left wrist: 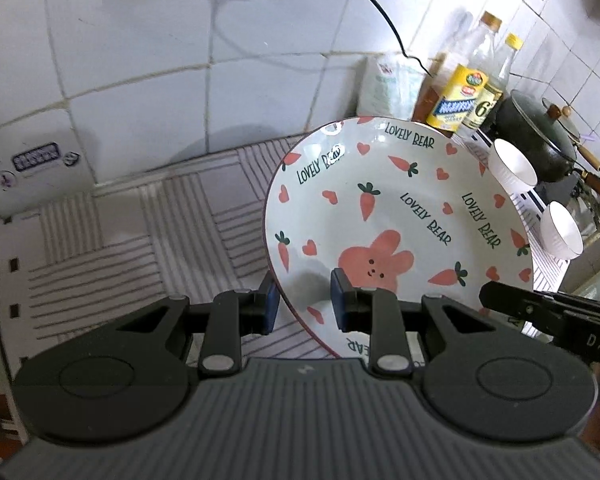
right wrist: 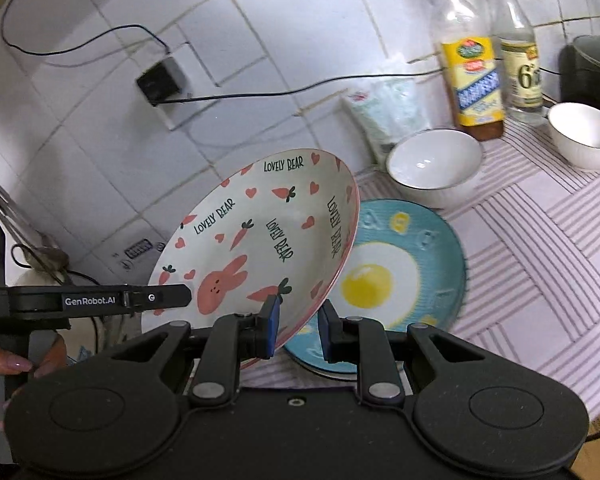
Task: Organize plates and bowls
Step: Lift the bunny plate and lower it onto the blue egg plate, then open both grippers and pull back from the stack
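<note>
A white plate with pink rabbit and carrots, "LOVELY BEAR" (left wrist: 396,216), is lifted and tilted above the striped cloth. My left gripper (left wrist: 304,304) straddles its near left rim, one finger under and one inside. My right gripper (right wrist: 298,328) straddles the same plate (right wrist: 260,236) at its lower right rim. Both look closed on the rim. A blue plate with a fried-egg design (right wrist: 412,276) lies flat on the cloth just right of the held plate. Two white bowls (right wrist: 434,164) (right wrist: 584,134) stand behind it; they also show in the left wrist view (left wrist: 514,164) (left wrist: 562,230).
Oil and vinegar bottles (right wrist: 474,76) (right wrist: 520,52), and a white packet (right wrist: 388,116) stand against the tiled wall. A dark pot with lid (left wrist: 540,132) sits at the far right. A power adapter and cable (right wrist: 160,80) hang on the wall. The striped cloth (left wrist: 140,232) covers the counter.
</note>
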